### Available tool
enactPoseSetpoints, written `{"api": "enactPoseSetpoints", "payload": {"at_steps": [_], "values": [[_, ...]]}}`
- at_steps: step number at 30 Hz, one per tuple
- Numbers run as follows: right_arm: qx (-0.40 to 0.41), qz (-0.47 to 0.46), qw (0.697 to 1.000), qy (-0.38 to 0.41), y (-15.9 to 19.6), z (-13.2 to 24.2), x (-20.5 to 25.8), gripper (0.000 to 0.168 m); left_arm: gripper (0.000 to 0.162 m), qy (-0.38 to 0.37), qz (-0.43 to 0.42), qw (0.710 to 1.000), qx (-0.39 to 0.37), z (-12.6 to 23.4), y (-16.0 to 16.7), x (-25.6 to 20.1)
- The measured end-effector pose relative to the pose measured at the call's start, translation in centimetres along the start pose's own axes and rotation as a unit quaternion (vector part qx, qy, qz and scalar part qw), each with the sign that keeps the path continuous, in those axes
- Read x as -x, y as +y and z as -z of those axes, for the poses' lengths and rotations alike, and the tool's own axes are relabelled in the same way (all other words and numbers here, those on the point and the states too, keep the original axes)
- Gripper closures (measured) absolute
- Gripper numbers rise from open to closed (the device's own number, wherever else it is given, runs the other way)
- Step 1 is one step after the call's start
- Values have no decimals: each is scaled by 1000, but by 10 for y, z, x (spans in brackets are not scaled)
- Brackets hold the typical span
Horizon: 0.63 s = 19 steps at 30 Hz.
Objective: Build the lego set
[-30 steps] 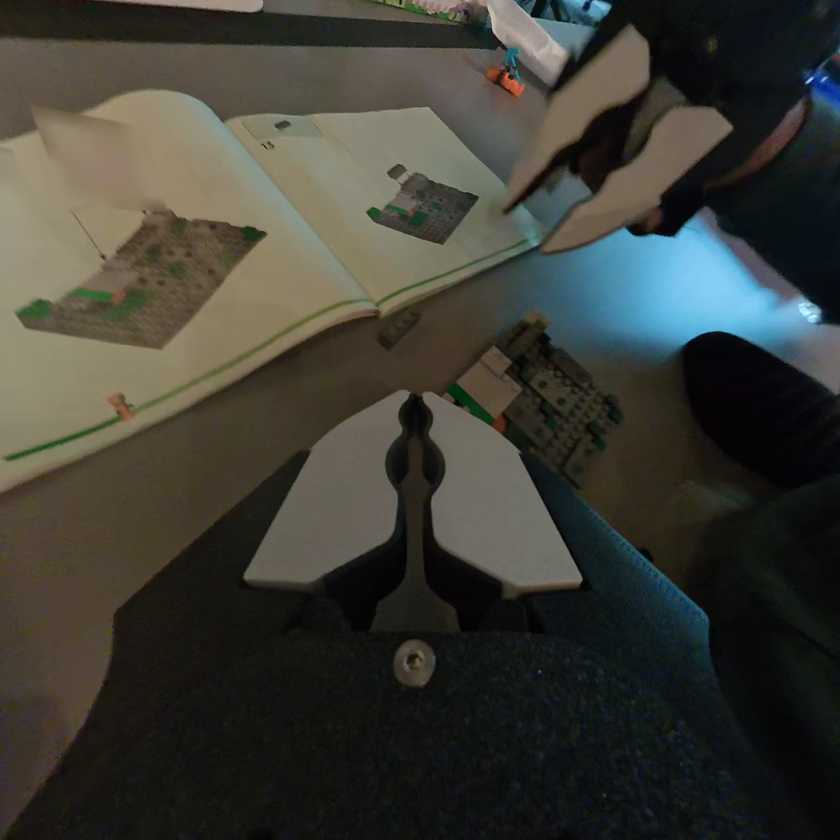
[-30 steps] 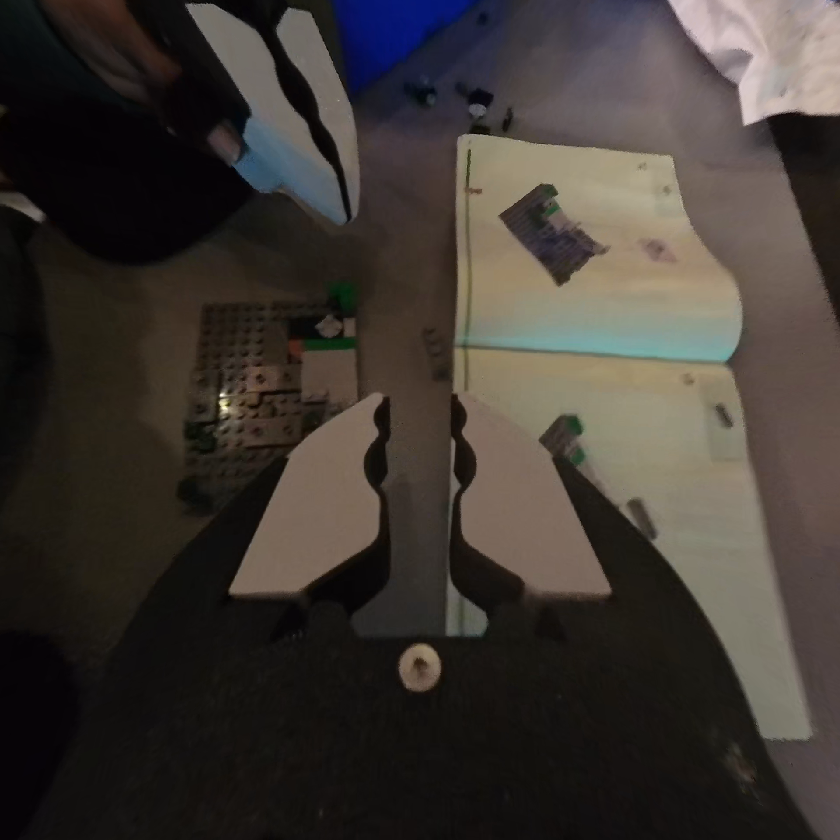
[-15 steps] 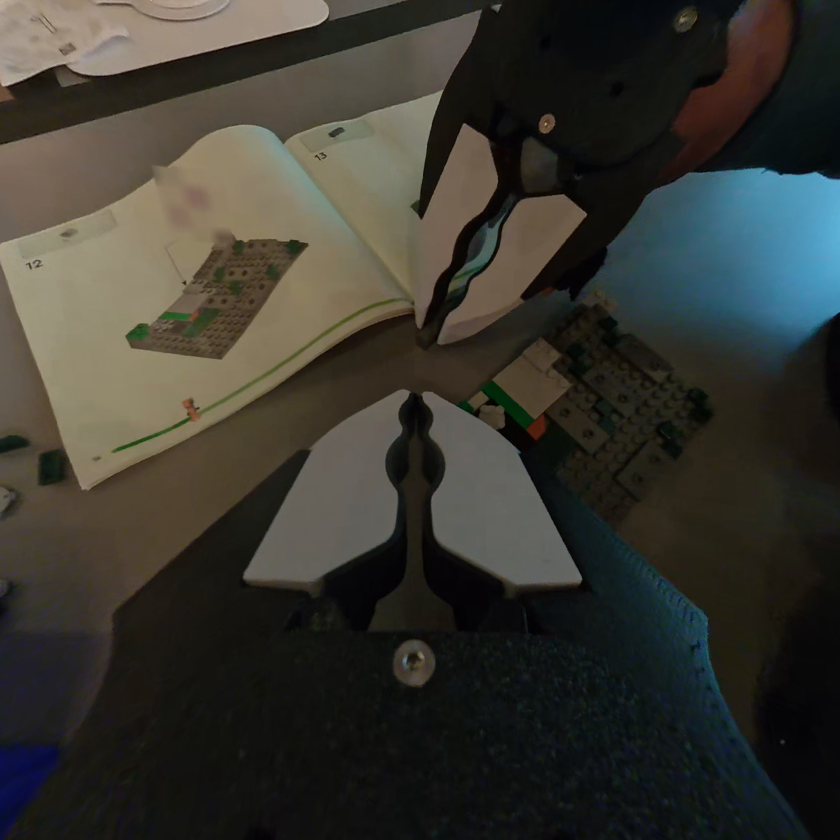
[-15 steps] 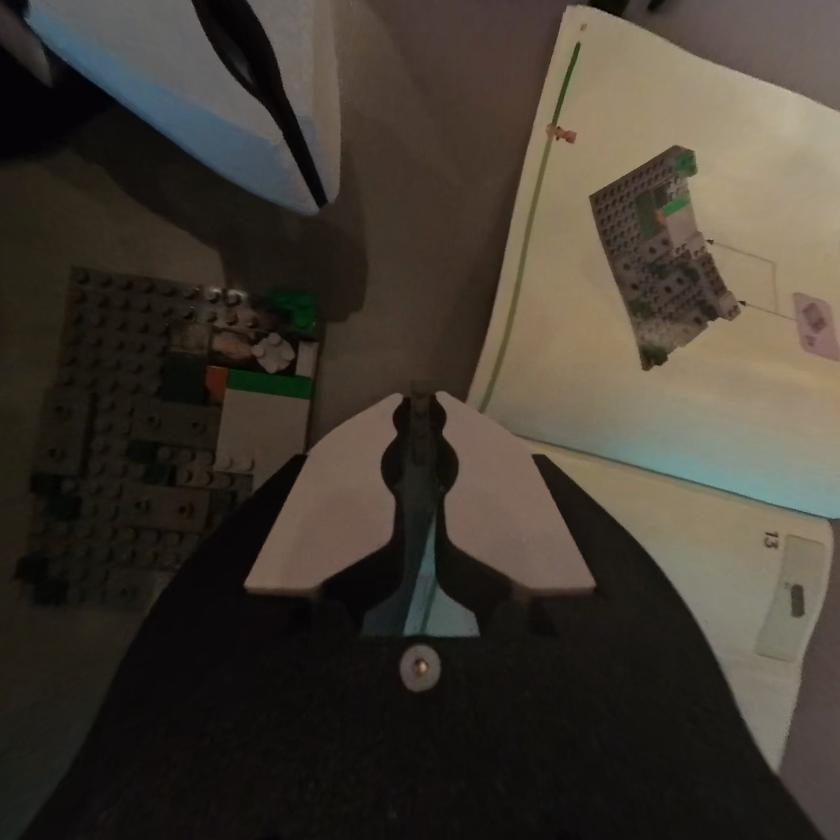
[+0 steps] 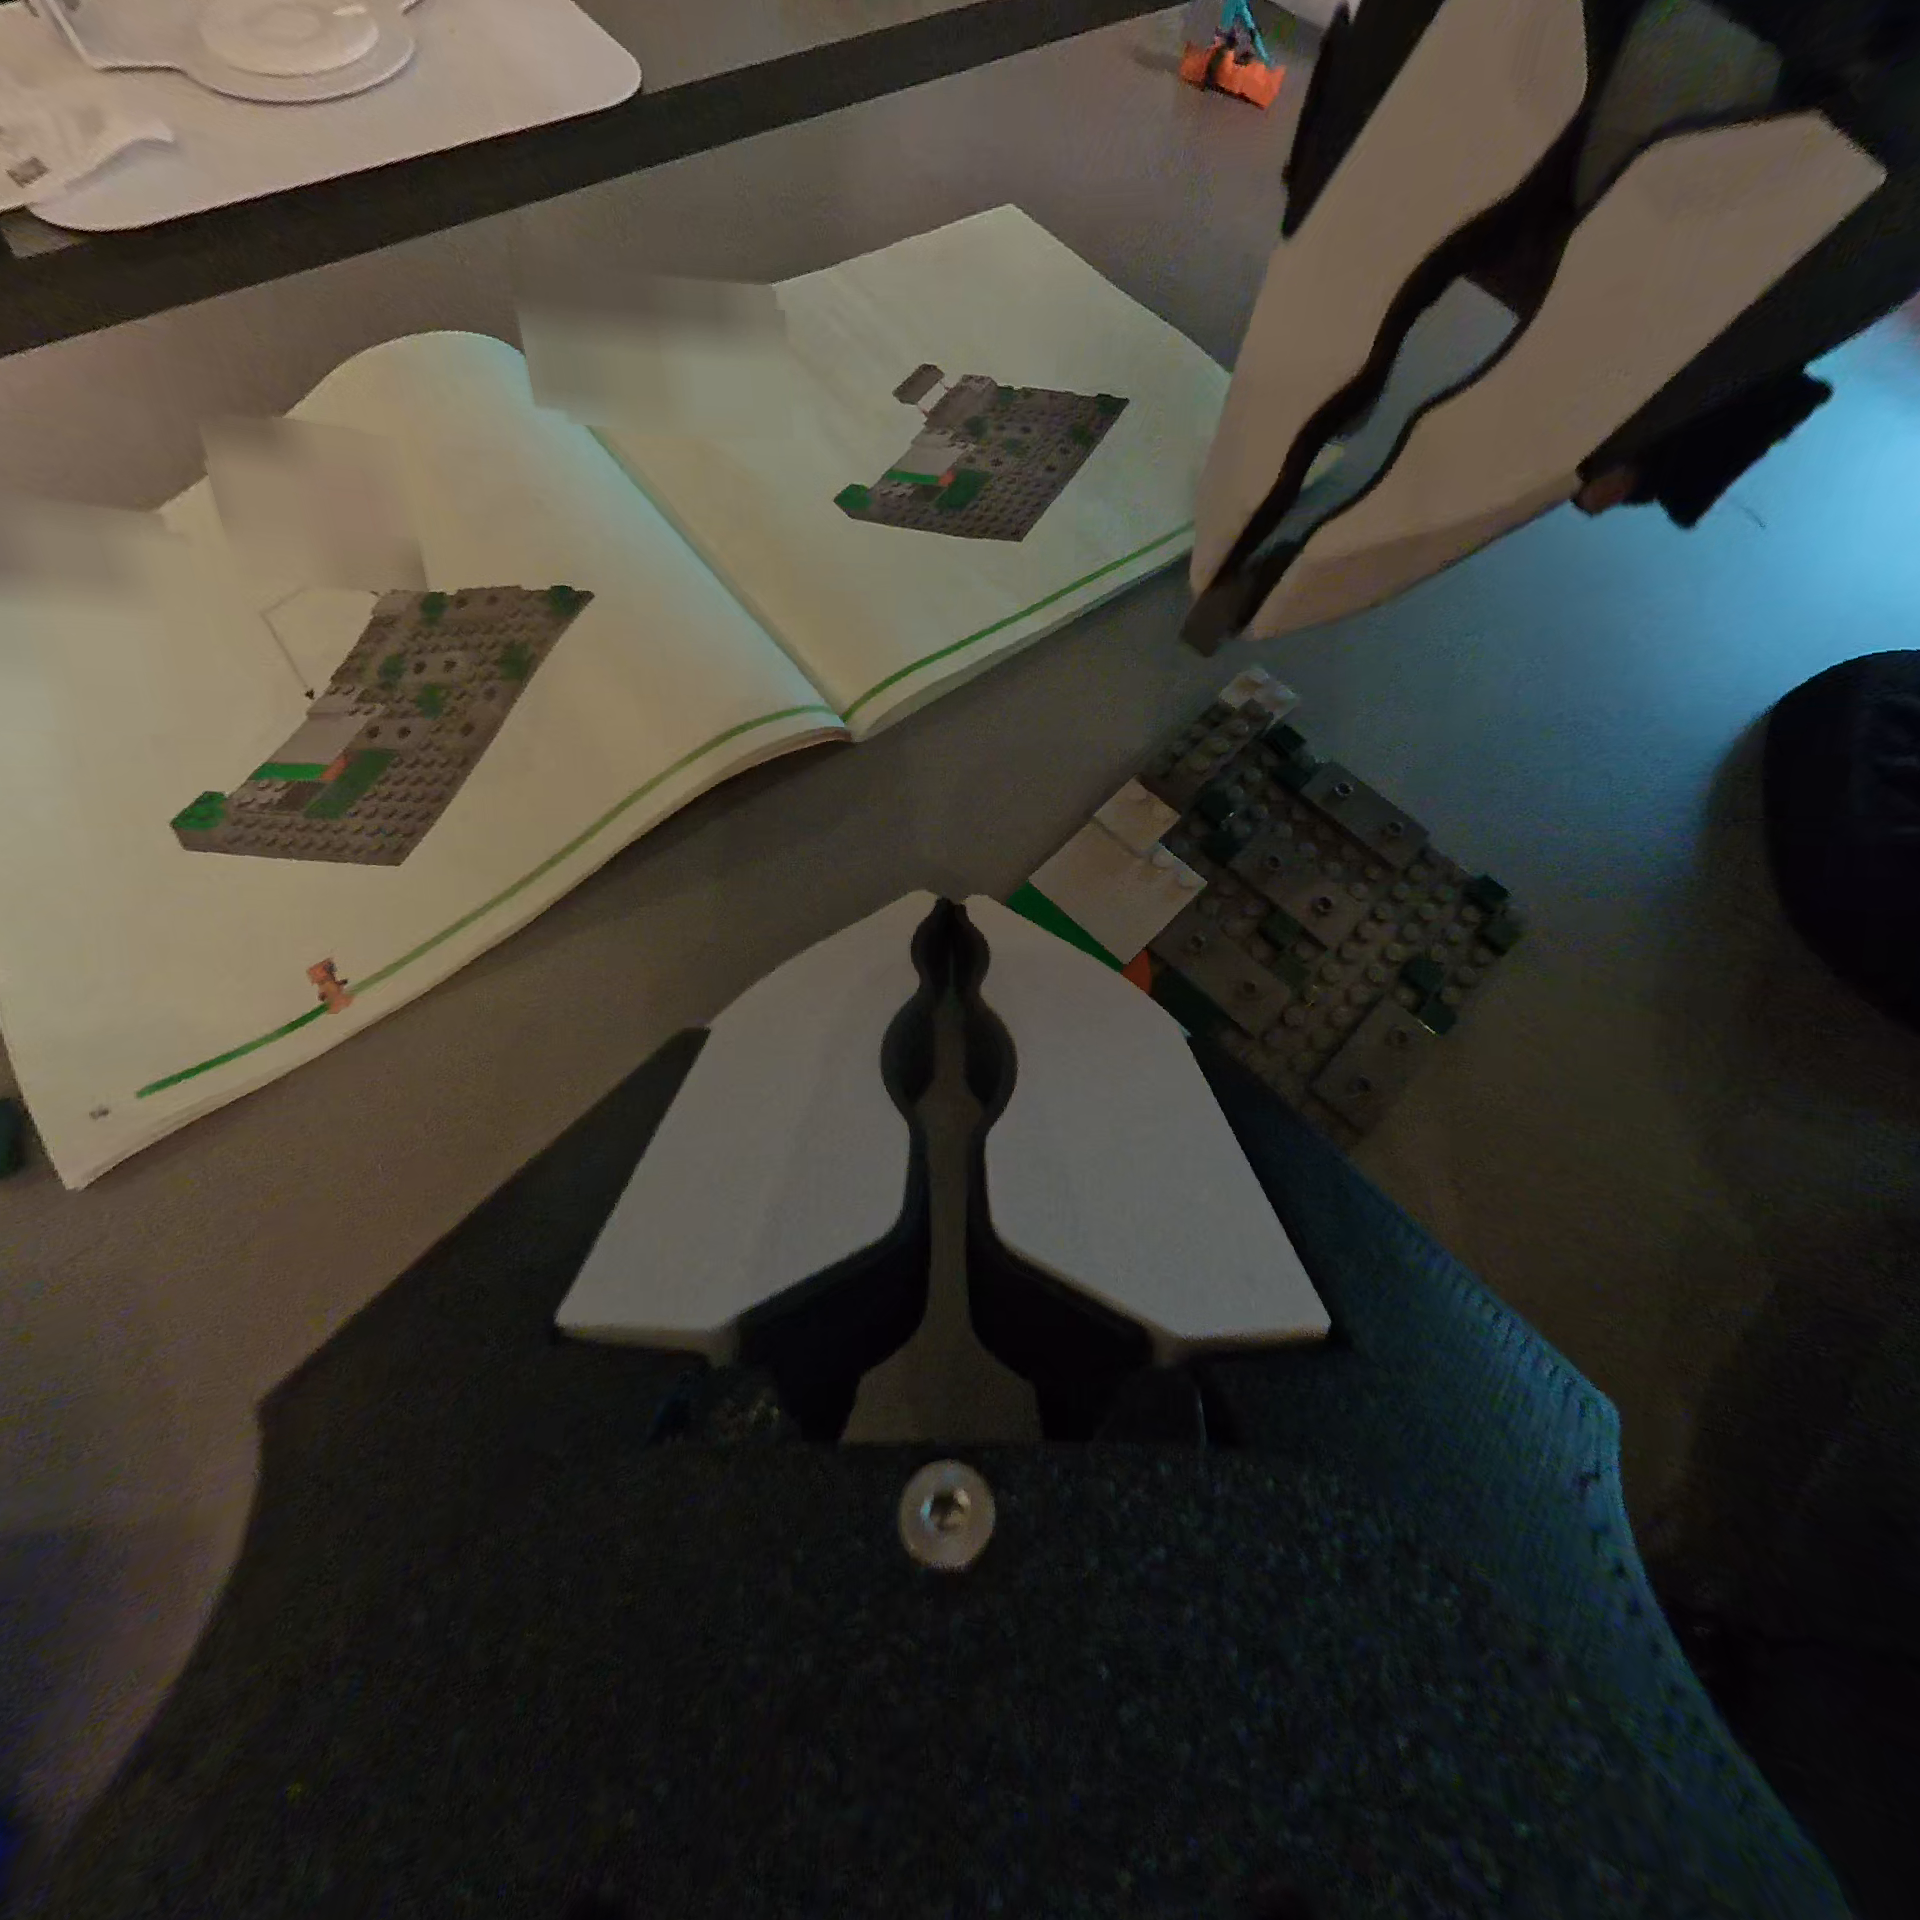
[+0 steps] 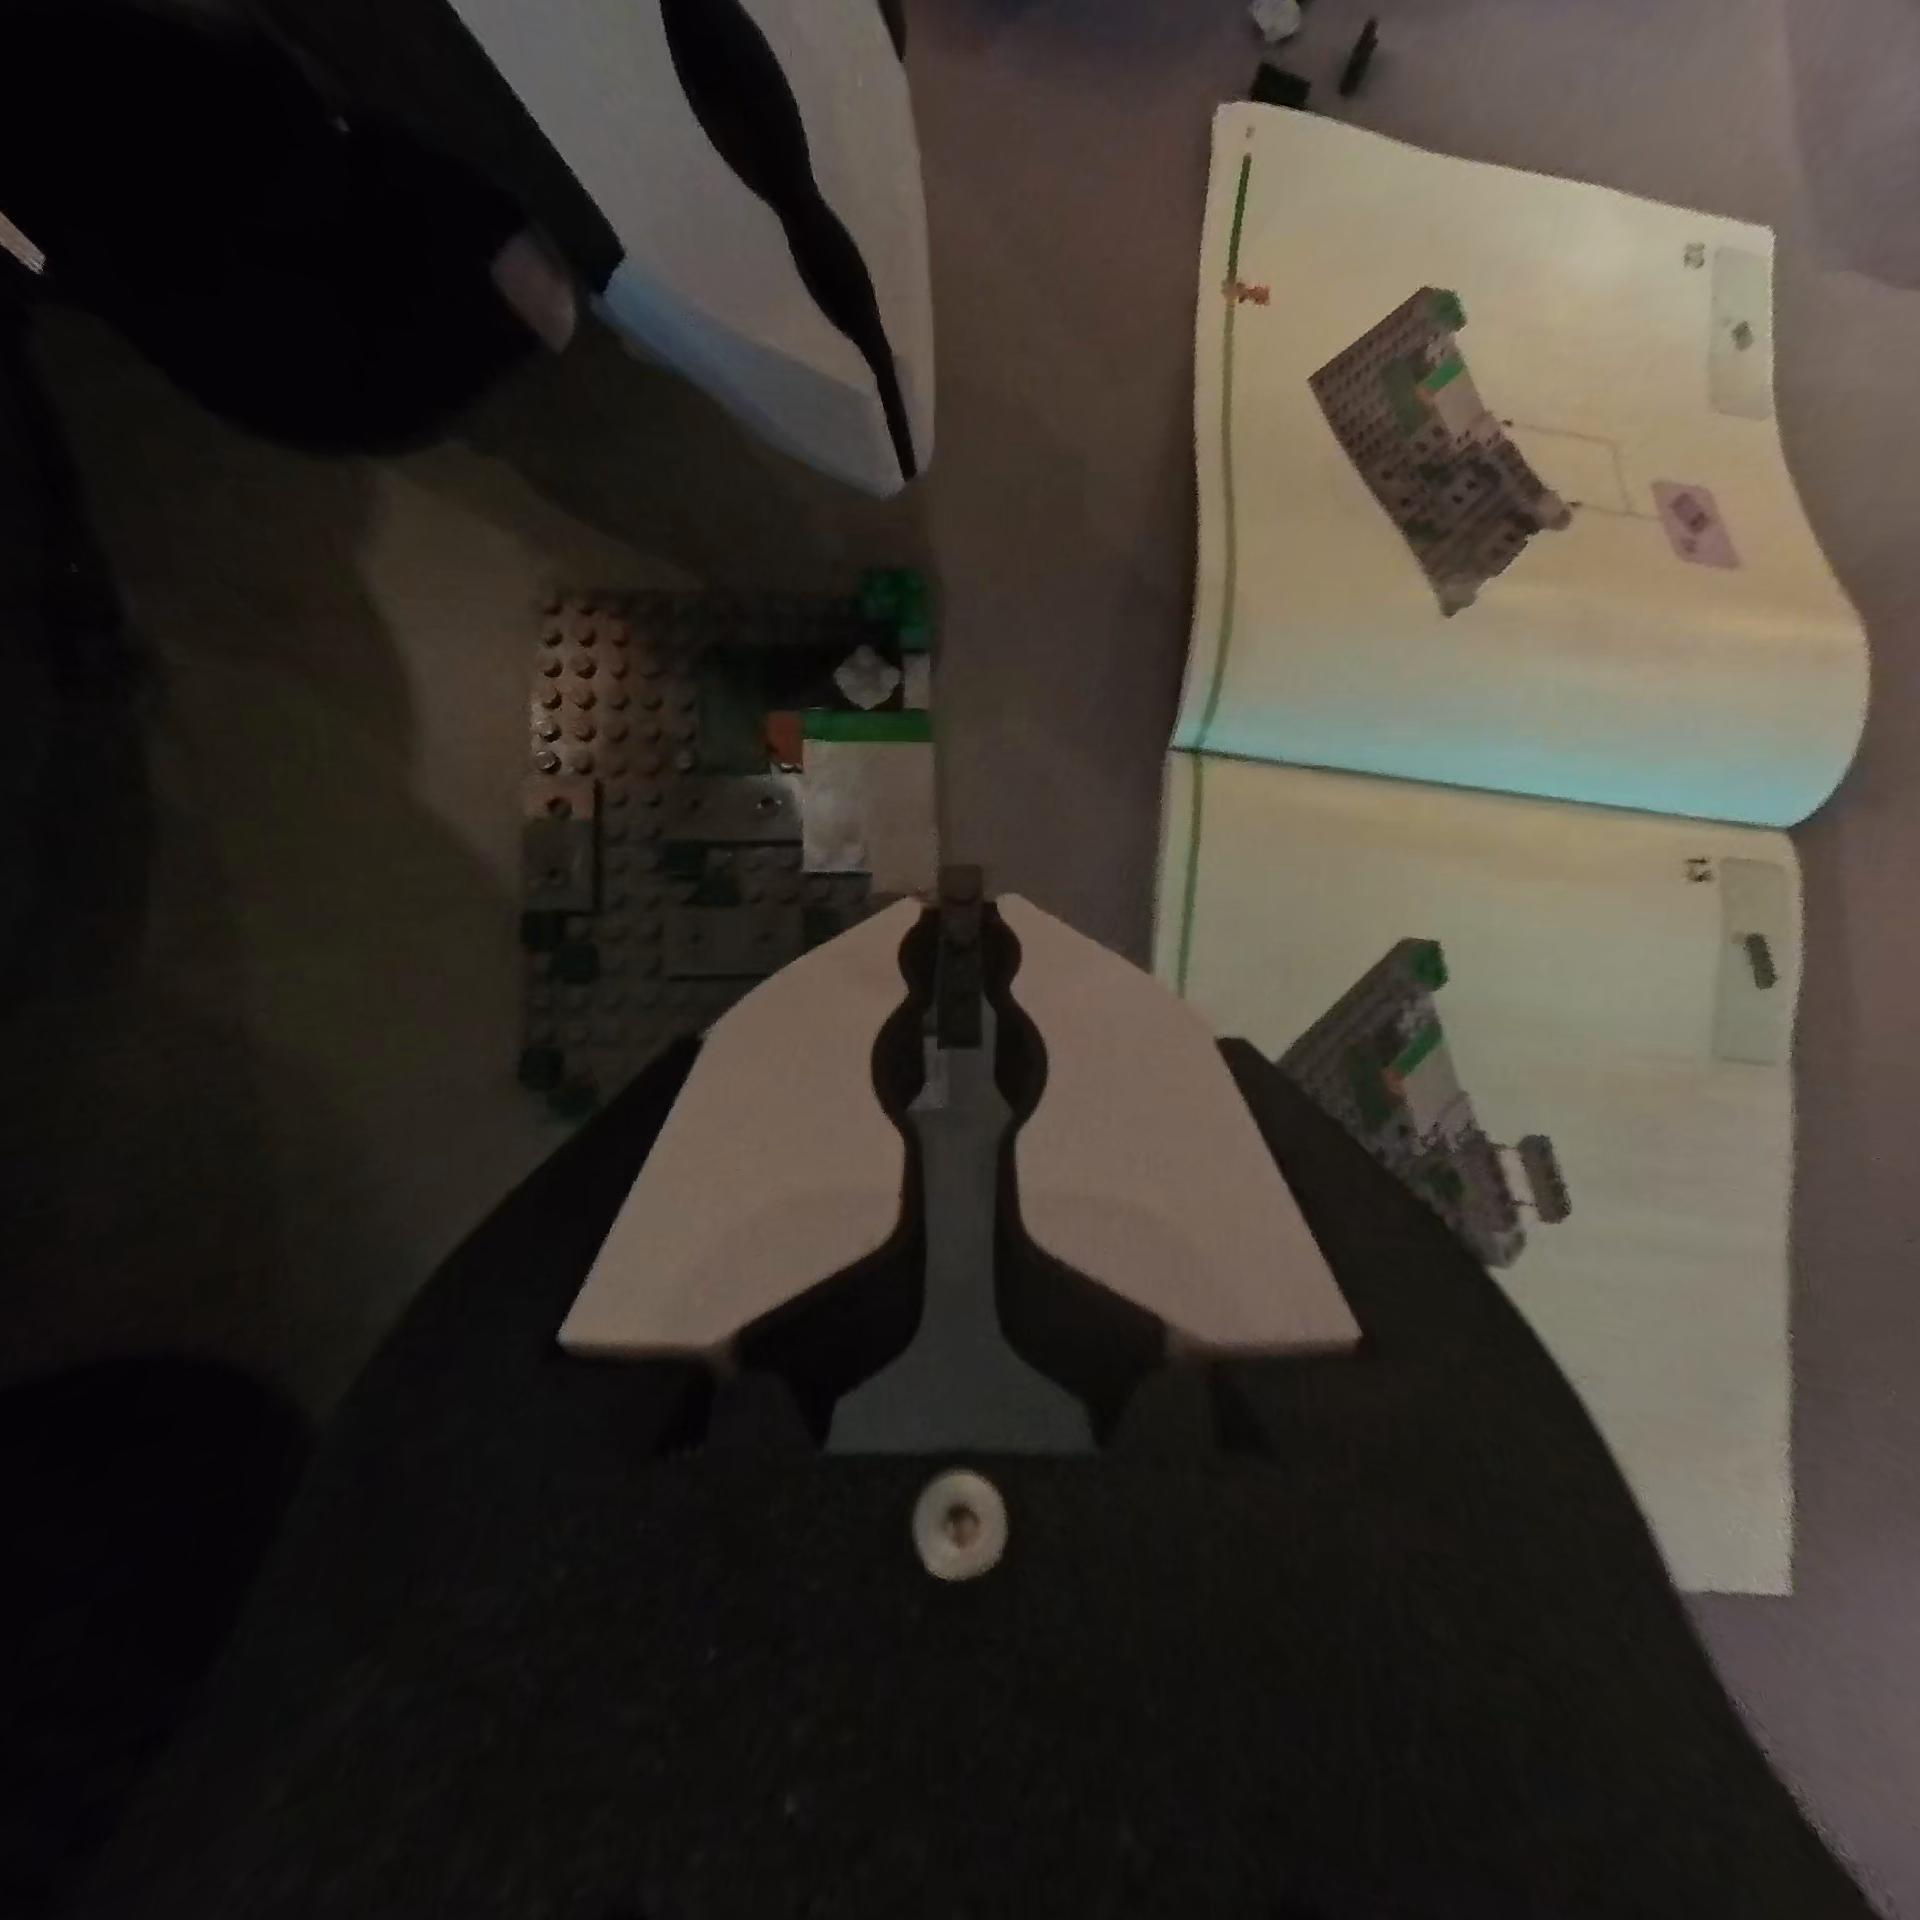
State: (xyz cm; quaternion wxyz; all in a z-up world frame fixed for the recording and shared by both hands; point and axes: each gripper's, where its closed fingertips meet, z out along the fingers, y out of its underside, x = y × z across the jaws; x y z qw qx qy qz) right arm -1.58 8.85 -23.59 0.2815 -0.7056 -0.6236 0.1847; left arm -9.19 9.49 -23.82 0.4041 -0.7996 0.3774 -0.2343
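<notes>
The grey studded lego build (image 5: 1309,914) with white, green and orange parts lies flat on the grey table; it also shows in the right wrist view (image 6: 675,831). My right gripper (image 6: 958,909) is shut on a small dark grey brick (image 6: 958,977) and holds it above the table between the build and the booklet. In the left wrist view the right gripper (image 5: 1221,623) hangs above the build's far corner with the dark brick (image 5: 1210,623) at its tip. My left gripper (image 5: 948,914) is shut and empty, just left of the build's near corner.
An open instruction booklet (image 5: 623,644) lies left of the build; it also shows in the right wrist view (image 6: 1507,727). A small orange and teal figure (image 5: 1231,62) stands at the back. A white tray (image 5: 364,104) lies beyond a dark gap. Loose dark pieces (image 6: 1320,62) lie past the booklet. My right fingertips sit around 9 cm from my left ones.
My right gripper came down, shut on the dark grey brick lying by the booklet's edge, and has lifted it off the table. My left gripper stayed shut and shifted a little.
</notes>
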Motion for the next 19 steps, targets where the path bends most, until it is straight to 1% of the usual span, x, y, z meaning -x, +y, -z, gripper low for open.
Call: {"api": "enactPoseSetpoints", "payload": {"at_steps": [9,19], "values": [[1,-19,1000,11,10,-10,12,160,162,0,-27,1000,12,1,3,-11],[3,-21,1000,14,15,-13,16,160,162,23,-40,999,21,-8,5,-27]]}}
